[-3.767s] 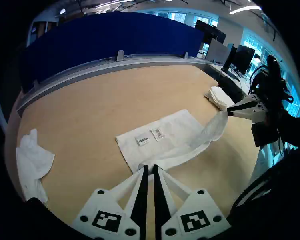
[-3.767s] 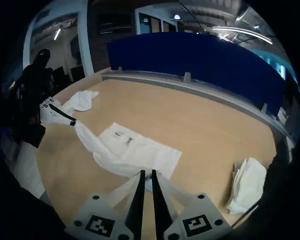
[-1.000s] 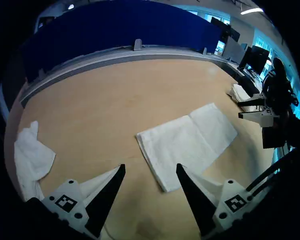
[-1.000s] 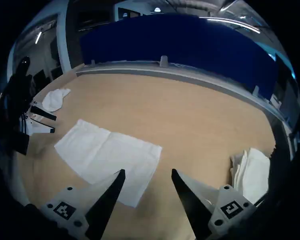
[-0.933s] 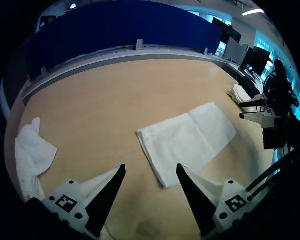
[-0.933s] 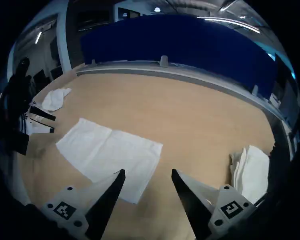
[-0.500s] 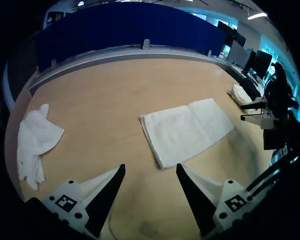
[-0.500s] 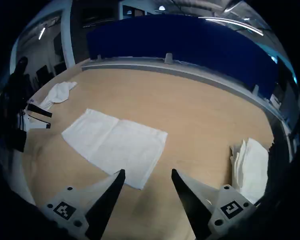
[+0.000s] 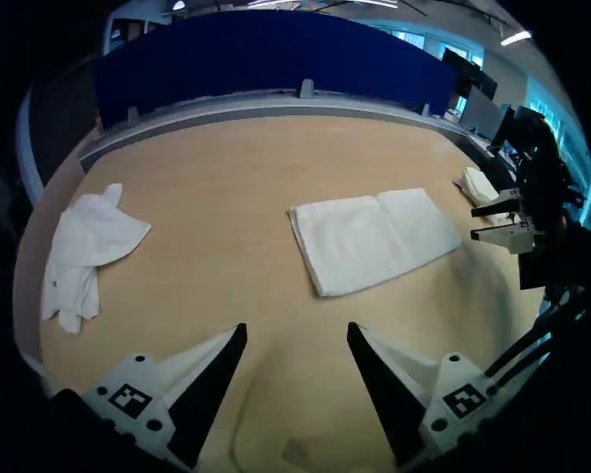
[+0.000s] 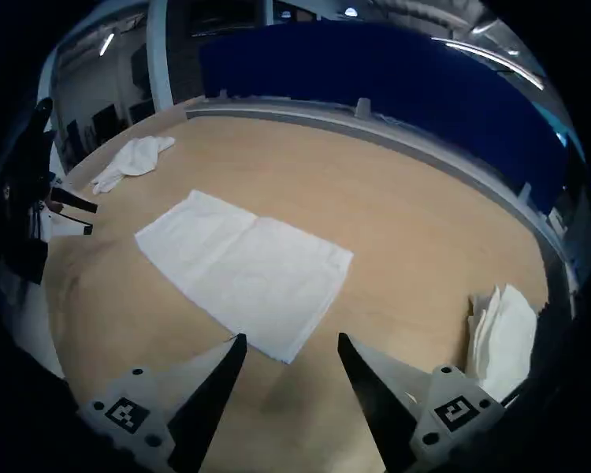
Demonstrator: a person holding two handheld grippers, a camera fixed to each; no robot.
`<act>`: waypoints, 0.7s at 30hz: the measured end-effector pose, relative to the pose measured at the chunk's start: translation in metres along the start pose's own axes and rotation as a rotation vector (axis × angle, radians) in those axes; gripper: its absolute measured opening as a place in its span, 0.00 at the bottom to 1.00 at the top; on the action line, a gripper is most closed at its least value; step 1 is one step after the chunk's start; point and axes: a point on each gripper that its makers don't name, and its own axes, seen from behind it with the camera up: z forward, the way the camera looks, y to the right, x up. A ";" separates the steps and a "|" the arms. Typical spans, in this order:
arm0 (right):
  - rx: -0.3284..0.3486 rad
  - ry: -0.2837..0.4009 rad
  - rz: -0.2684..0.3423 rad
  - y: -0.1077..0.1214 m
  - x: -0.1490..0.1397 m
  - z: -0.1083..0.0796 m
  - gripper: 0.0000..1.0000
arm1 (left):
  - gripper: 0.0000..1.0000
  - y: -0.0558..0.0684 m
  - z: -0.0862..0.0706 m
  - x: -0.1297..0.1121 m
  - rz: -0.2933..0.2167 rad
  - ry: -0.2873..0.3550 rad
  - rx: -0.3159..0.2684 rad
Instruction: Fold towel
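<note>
A white towel [image 9: 374,238], folded in half, lies flat on the wooden table [image 9: 232,197]; in the right gripper view the towel [image 10: 244,268] spreads just beyond my fingers. My left gripper [image 9: 295,331] hovers open over bare wood, short of the towel's near corner. My right gripper [image 10: 289,339] is open too, its tips close to the towel's near edge. The right gripper [image 9: 492,222] appears at the right edge of the left gripper view, and the left gripper [image 10: 71,217] at the far left of the right gripper view.
A crumpled white cloth [image 9: 87,248] lies at the table's left end, and it lies far left as the cloth [image 10: 134,162] in the right gripper view. A stack of folded towels [image 10: 500,339] sits at the right edge. A blue partition [image 9: 272,59] runs along the back.
Both grippers, once shut on the towel's corners, have let go and stand open. Over the last second both have drawn back from the folded towel, which lies still.
</note>
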 end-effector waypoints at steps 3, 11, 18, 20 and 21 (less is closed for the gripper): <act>0.017 -0.018 -0.024 -0.003 -0.006 0.004 0.90 | 0.94 -0.002 -0.008 -0.004 -0.017 0.006 0.018; 0.041 -0.076 -0.077 -0.006 -0.027 0.020 0.76 | 0.94 -0.004 -0.029 -0.026 -0.064 -0.004 0.037; 0.066 -0.112 -0.092 -0.011 -0.039 0.028 0.62 | 0.94 -0.007 -0.040 -0.039 -0.087 -0.014 0.045; 0.064 -0.116 -0.097 -0.011 -0.041 0.029 0.56 | 0.94 -0.008 -0.041 -0.041 -0.090 -0.015 0.047; 0.063 -0.117 -0.099 -0.011 -0.042 0.029 0.54 | 0.94 -0.008 -0.041 -0.042 -0.091 -0.015 0.047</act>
